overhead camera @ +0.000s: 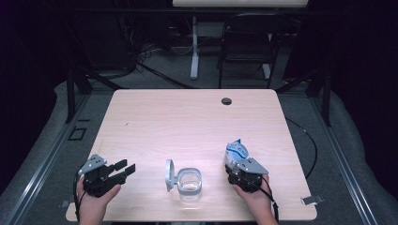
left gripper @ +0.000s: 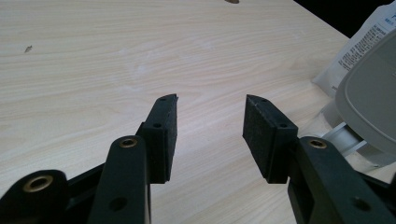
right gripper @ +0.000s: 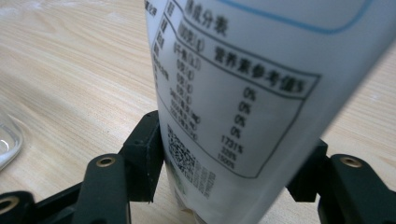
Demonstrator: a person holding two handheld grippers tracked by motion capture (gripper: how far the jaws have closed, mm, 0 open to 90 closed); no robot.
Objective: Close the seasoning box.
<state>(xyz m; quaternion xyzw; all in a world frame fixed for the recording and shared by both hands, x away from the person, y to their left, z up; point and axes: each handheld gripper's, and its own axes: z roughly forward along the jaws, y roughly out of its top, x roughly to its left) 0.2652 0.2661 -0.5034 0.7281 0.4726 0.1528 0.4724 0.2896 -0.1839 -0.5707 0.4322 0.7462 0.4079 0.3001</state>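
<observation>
My left gripper [overhead camera: 126,166] [left gripper: 212,100] rests at the table's front left corner, open, with bare wood between its pads. A clear glass jar [overhead camera: 191,182] stands at the front middle, its grey hinged lid [overhead camera: 169,175] [left gripper: 373,93] swung up on the left side. To the jar's right, my right gripper [overhead camera: 236,165] [right gripper: 233,135] is shut on a white and blue pouch [overhead camera: 236,151] [right gripper: 243,70], which stands upright on the table with printed text facing the camera. Both pads press the pouch's lower sides. The pouch [left gripper: 359,46] appears behind the lid in the left gripper view.
The light wooden table [overhead camera: 187,117] has a dark cable hole [overhead camera: 226,101] near its far edge. Behind it stand a black chair [overhead camera: 248,37] and a white desk leg [overhead camera: 194,47]. The jar's rim [right gripper: 7,140] sits at the left edge of the right gripper view.
</observation>
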